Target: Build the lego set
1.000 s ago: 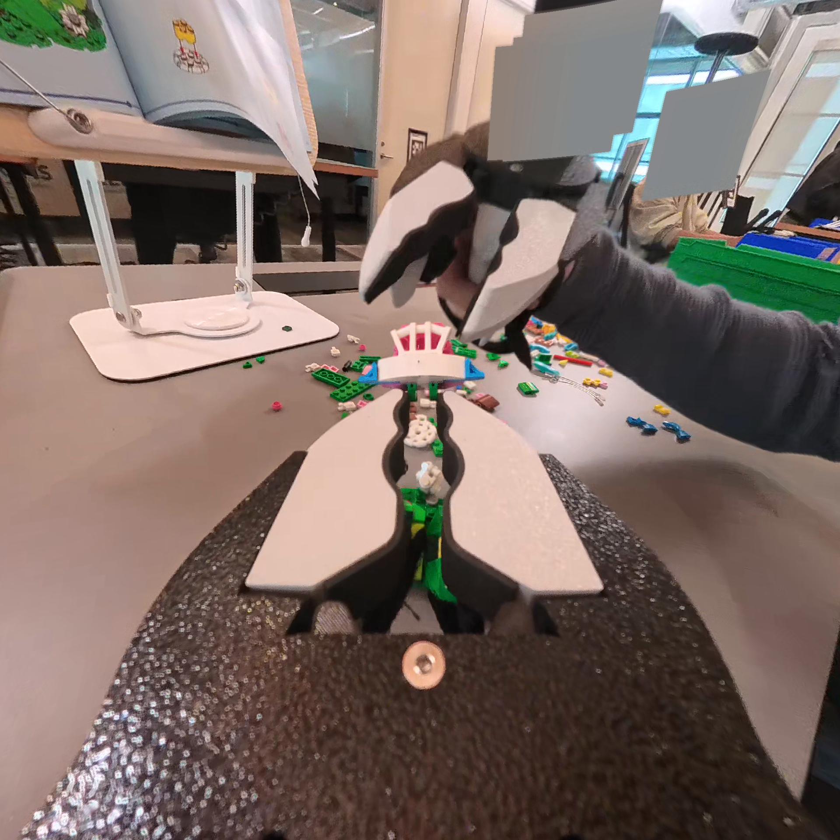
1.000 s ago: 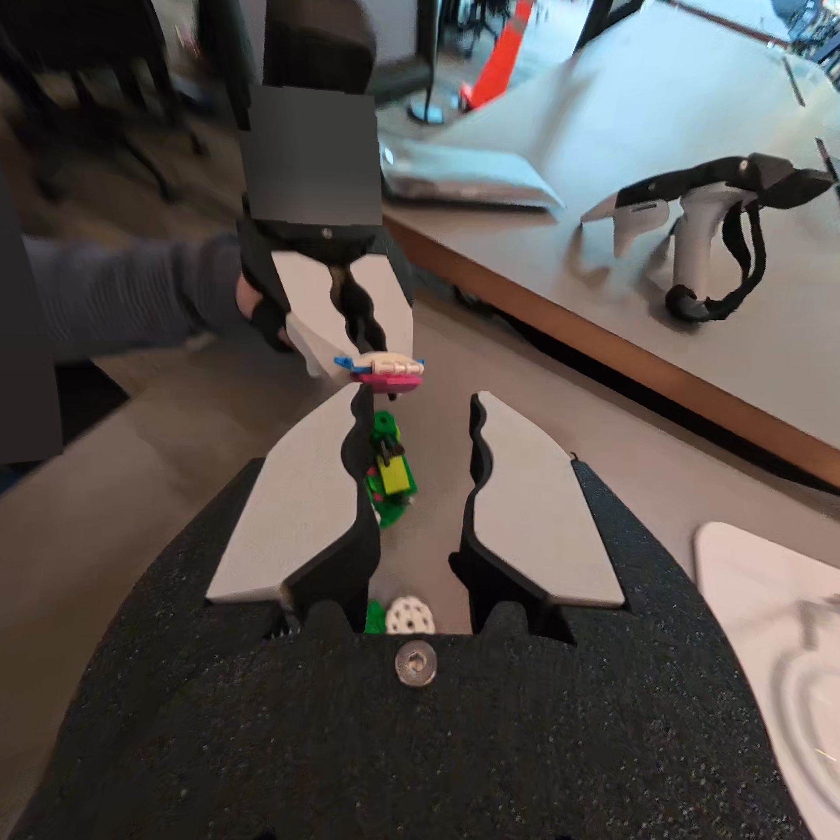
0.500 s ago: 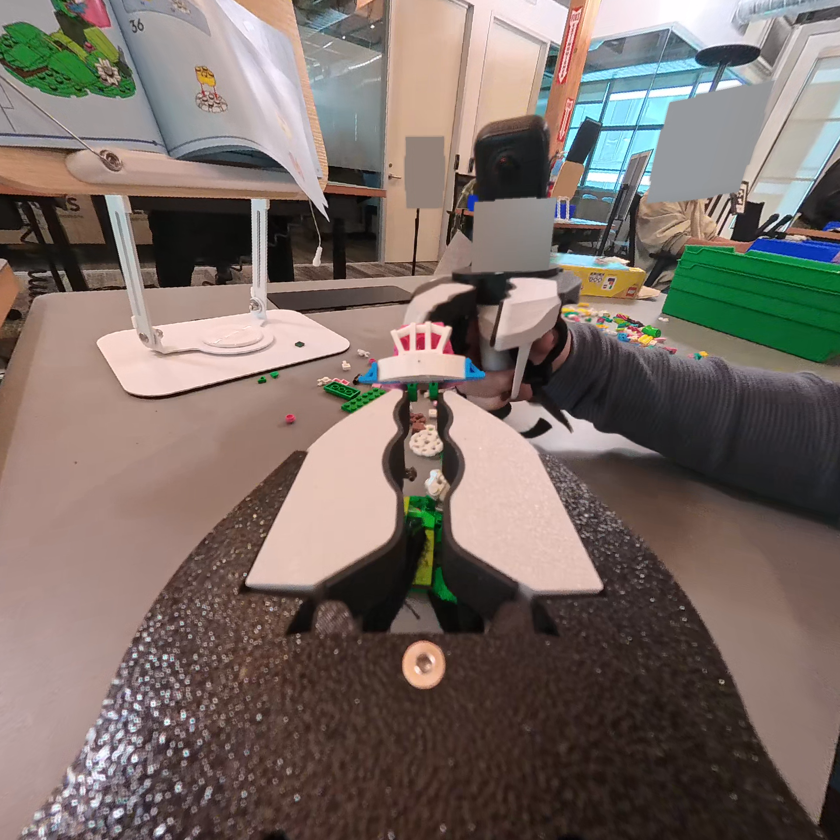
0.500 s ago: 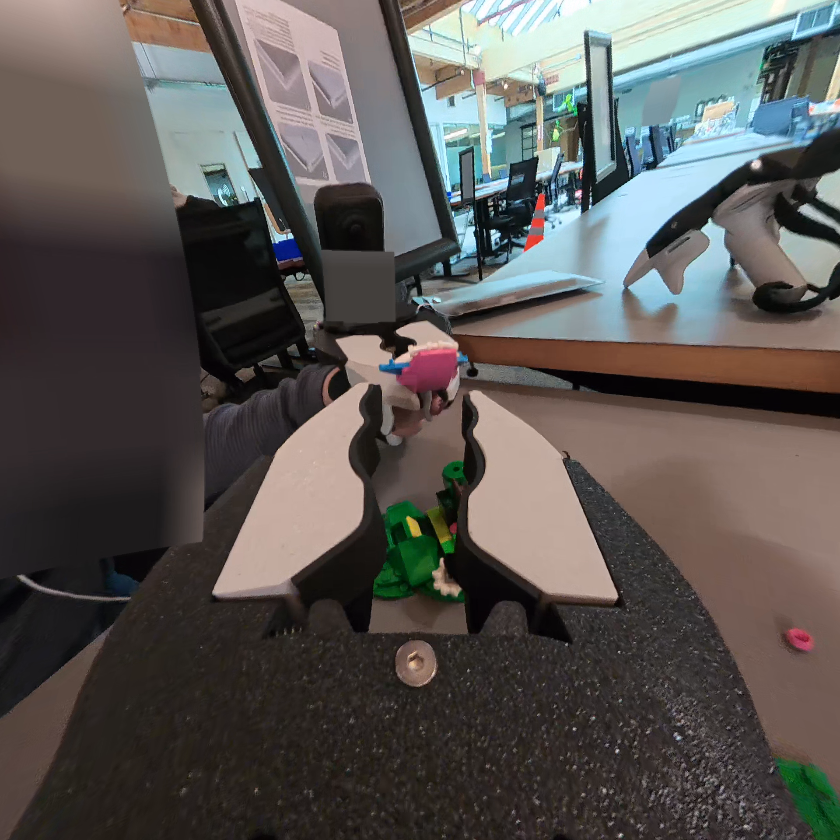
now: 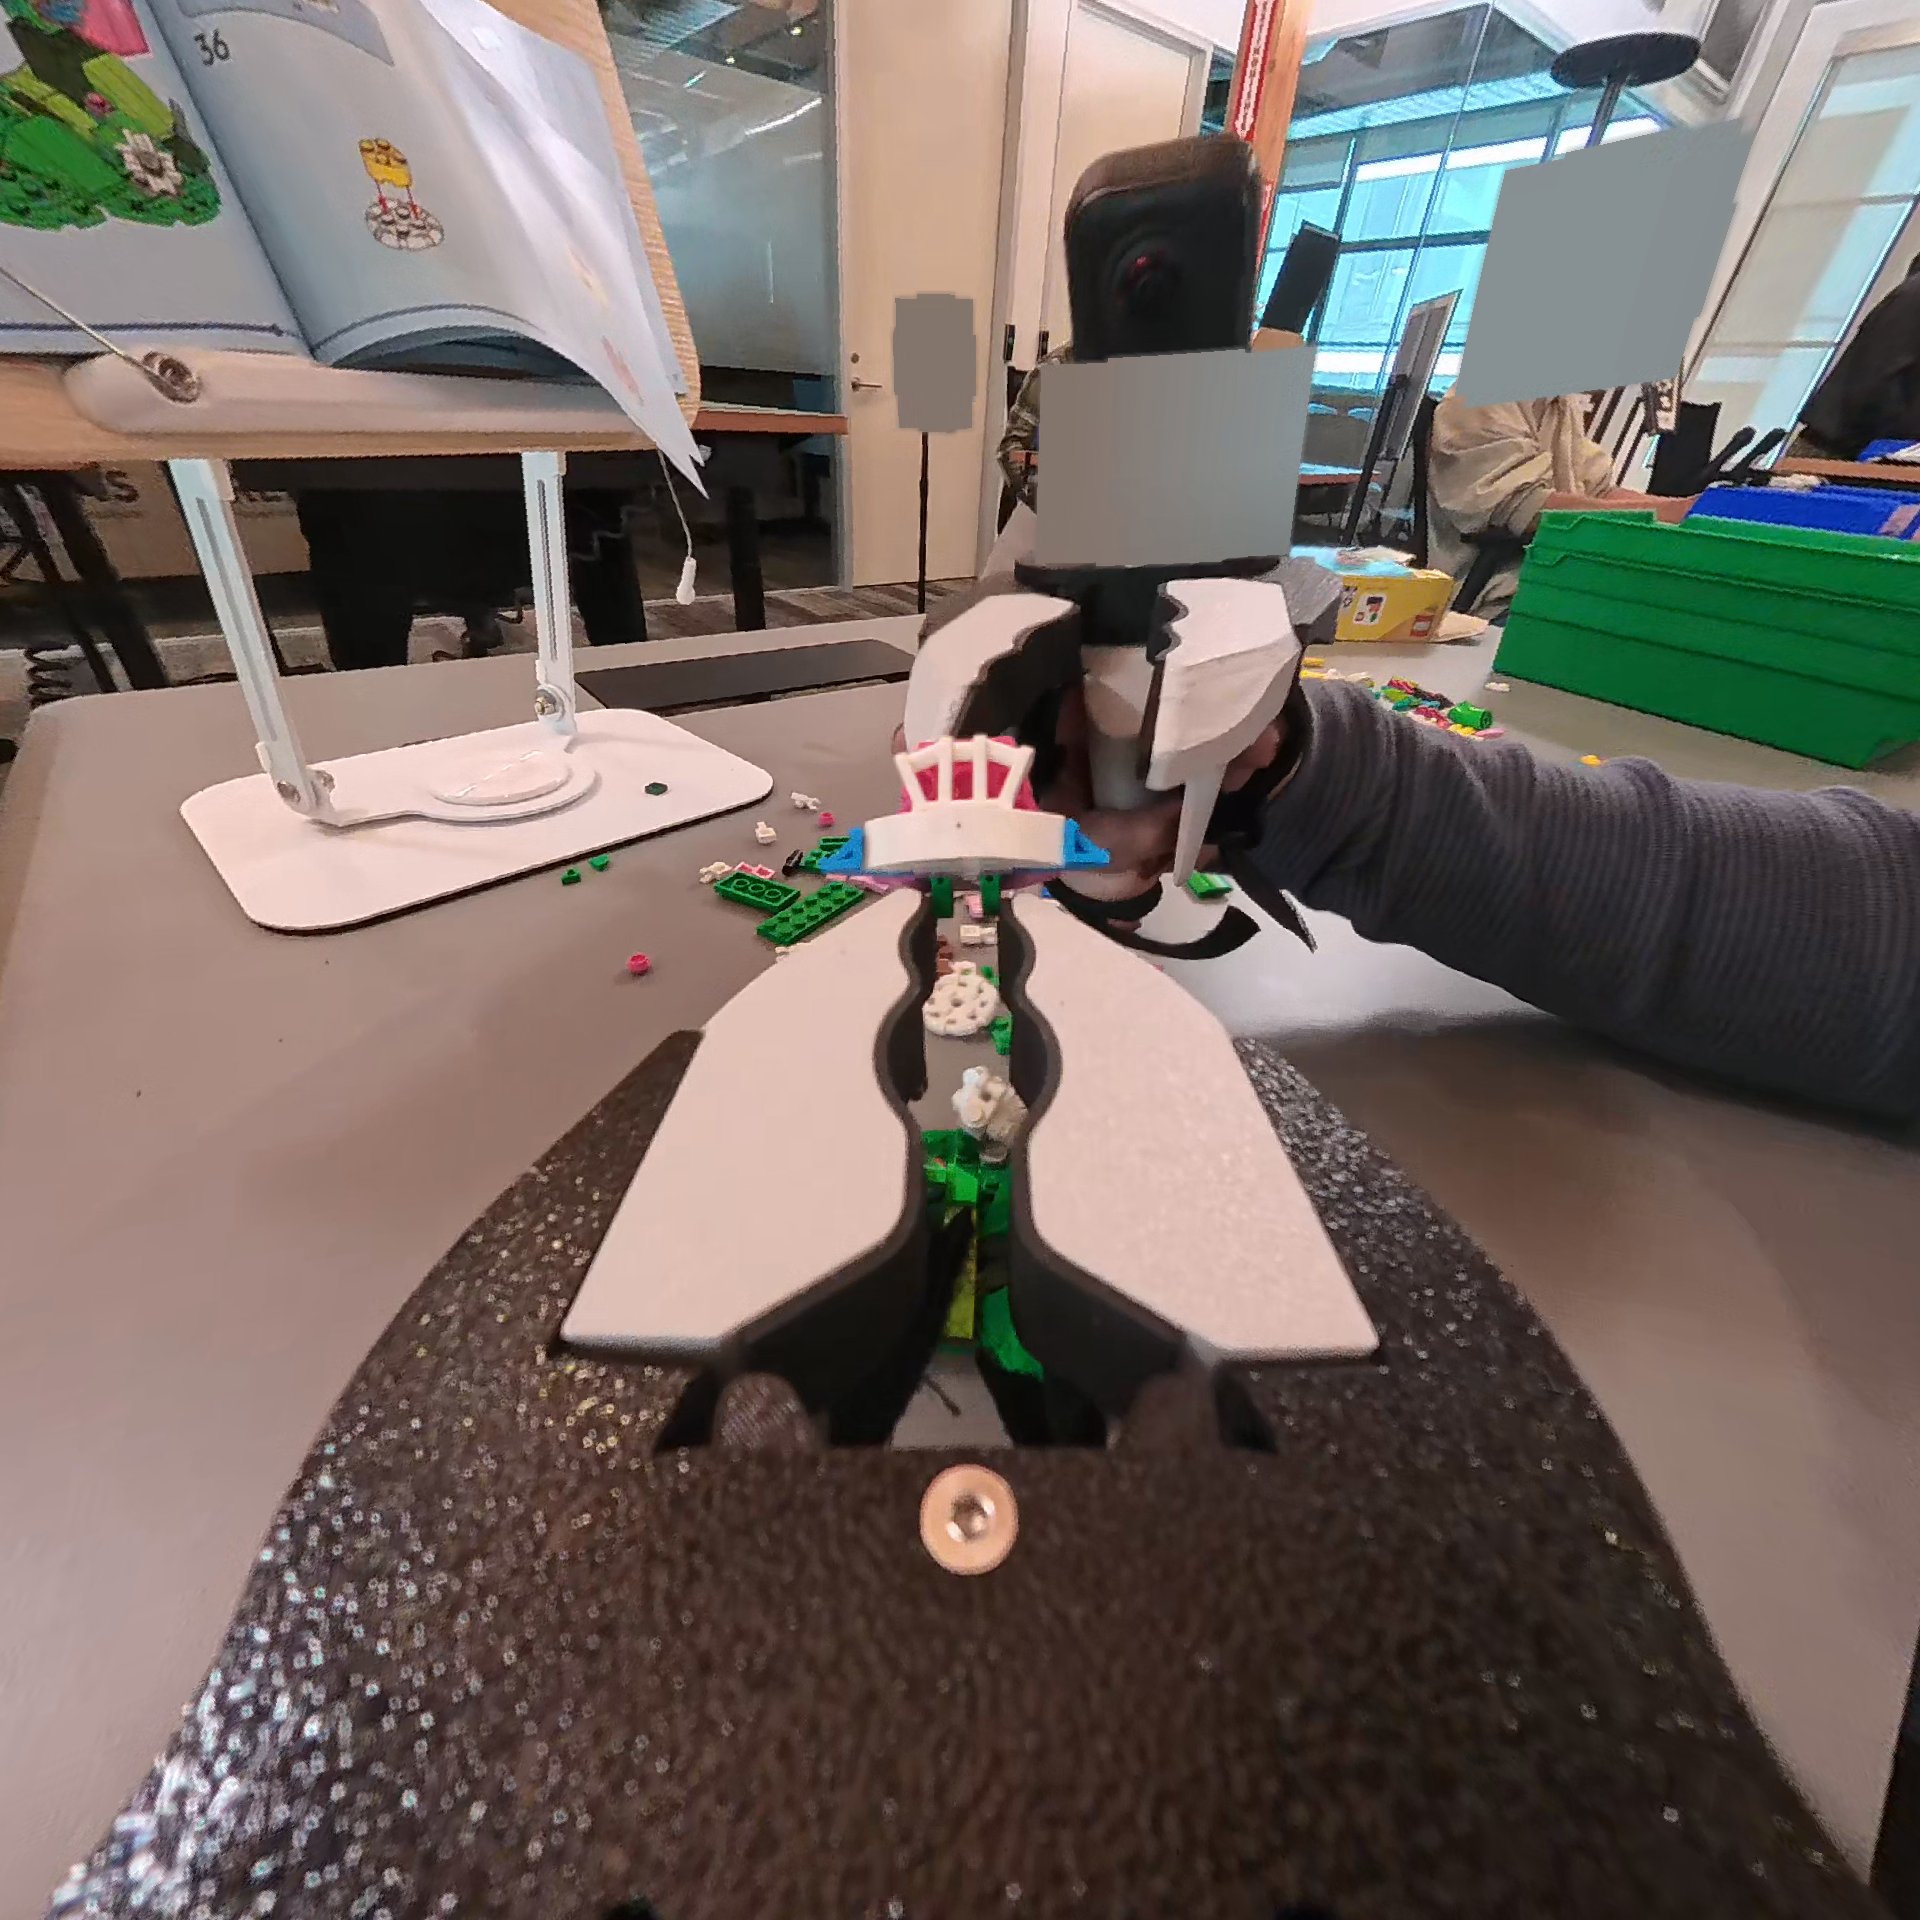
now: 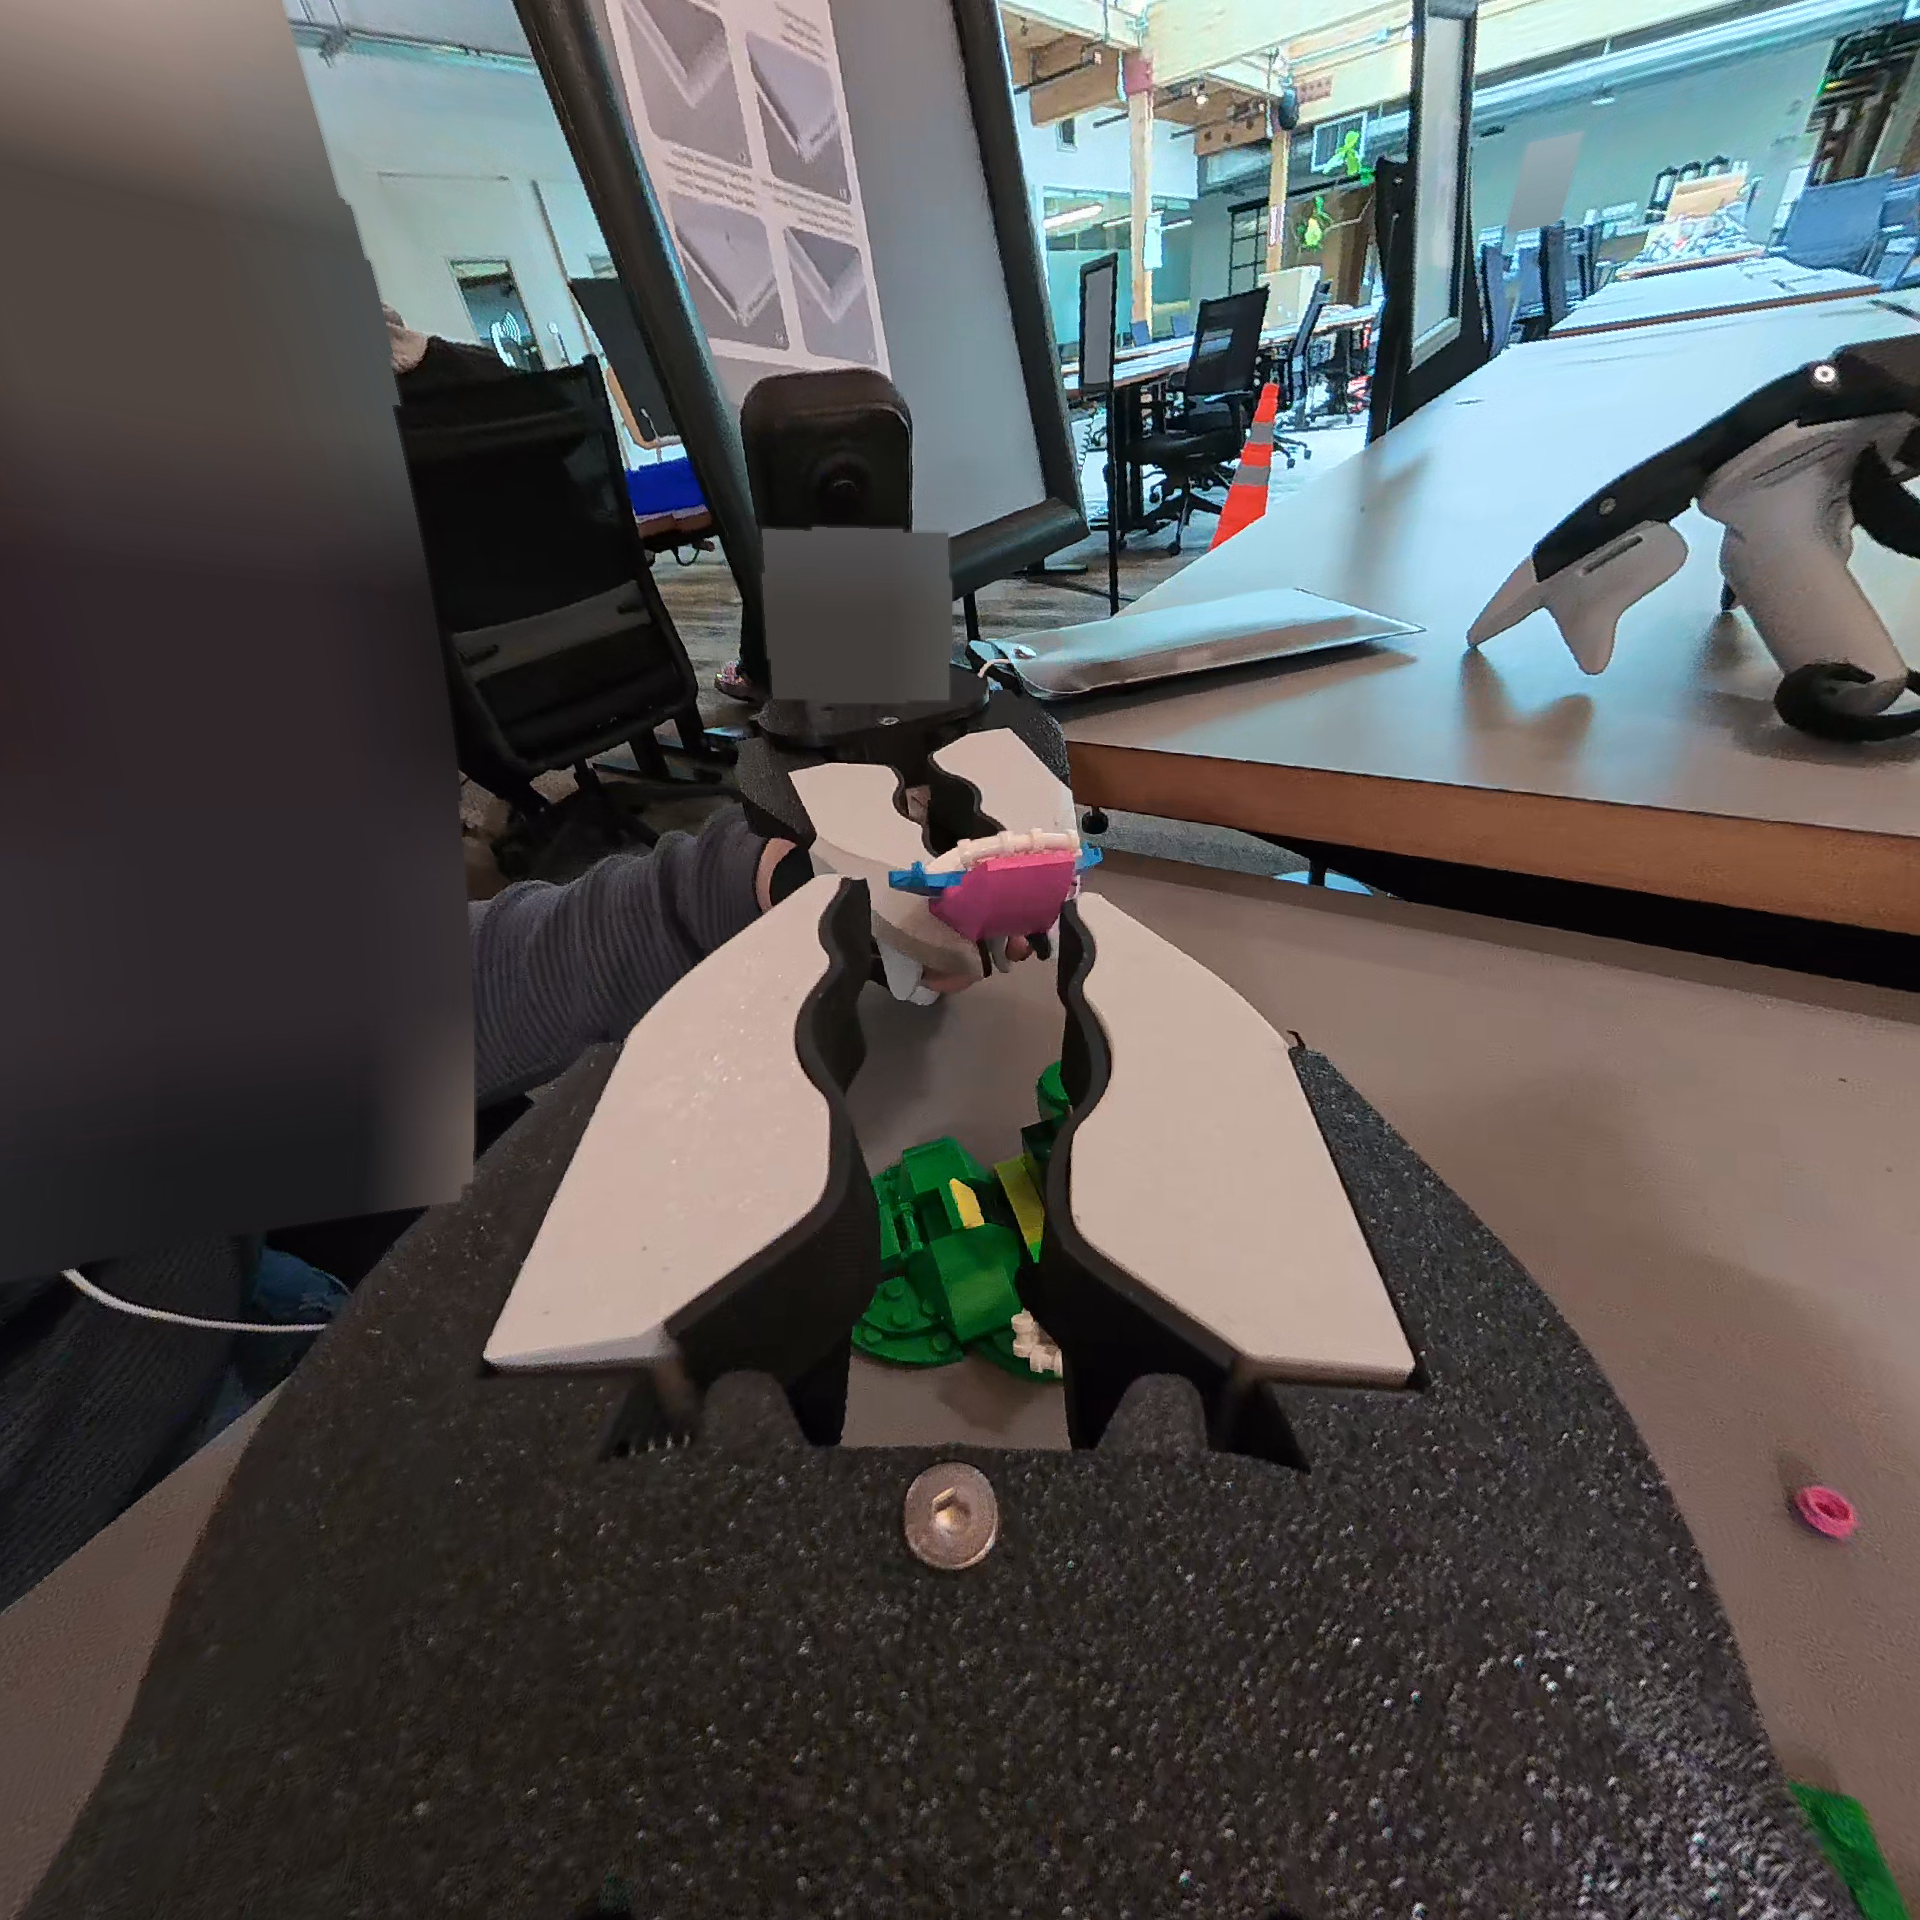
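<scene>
My left gripper is shut on a small lego assembly with a white fence, a pink body and blue side tips, and holds it above the table. A green lego build lies on the table under its fingers, and a white round piece lies ahead of it. My right gripper is open and faces the left gripper. The assembly sits just beyond its tips, and the green build shows between its fingers. In the left wrist view the right gripper is right behind the assembly.
An open instruction booklet rests on a white stand at the back left. Loose bricks lie beyond the assembly, and a pink stud lies apart. Green bins stand at the back right. A spare gripper lies on the neighbouring table. The tips of both grippers are at nearly the same place.
The right gripper has come down from above the assembly to its level and now faces it close up, still open. The left gripper has kept hold of the assembly.
</scene>
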